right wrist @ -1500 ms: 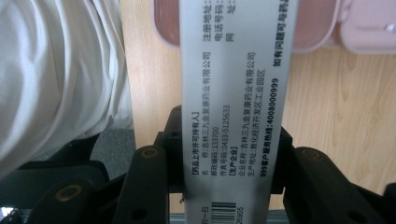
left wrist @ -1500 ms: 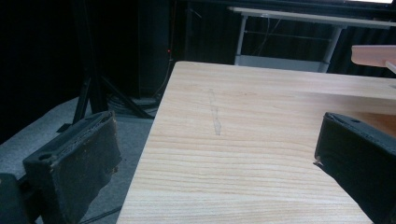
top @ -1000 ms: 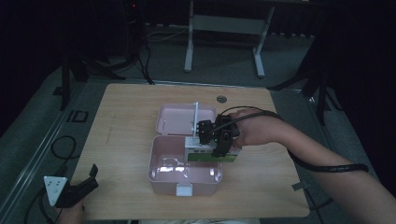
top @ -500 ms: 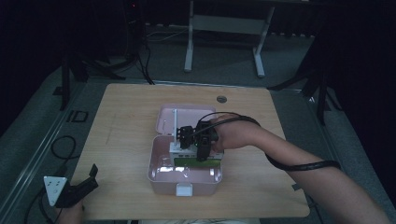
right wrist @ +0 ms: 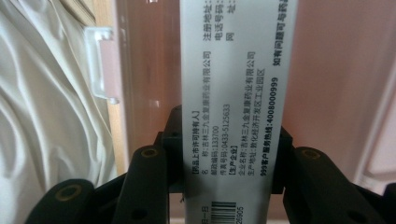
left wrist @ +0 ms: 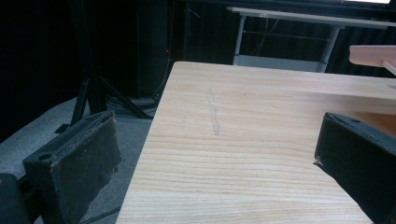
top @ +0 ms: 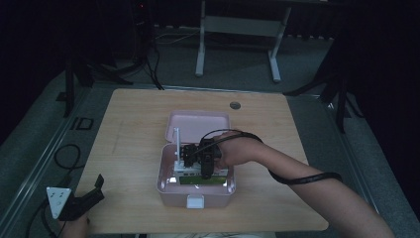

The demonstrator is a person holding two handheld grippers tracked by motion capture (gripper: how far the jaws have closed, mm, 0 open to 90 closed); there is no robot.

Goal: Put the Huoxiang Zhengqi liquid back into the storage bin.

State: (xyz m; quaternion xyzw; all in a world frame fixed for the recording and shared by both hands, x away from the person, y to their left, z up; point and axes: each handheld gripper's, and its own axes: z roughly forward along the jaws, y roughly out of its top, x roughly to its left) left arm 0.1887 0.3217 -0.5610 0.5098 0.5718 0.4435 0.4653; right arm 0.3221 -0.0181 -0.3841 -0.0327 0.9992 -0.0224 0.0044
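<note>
Dropped lower since before: right gripper (top: 204,171) now down inside pink lunch box (top: 195,191), jaws clenched on medicine carton (right wrist: 238,93). Left gripper (top: 86,198) off at counter (top: 129,129) edge, jaws released.

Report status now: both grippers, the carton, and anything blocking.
Right gripper shut on carton, low inside pink box. Left gripper open, idle at table edge. Nothing blocking.

Right gripper (top: 204,173) clamped, arm stretched in from lower right; left gripper (top: 89,197) jaws apart, parked near-left corner.
</note>
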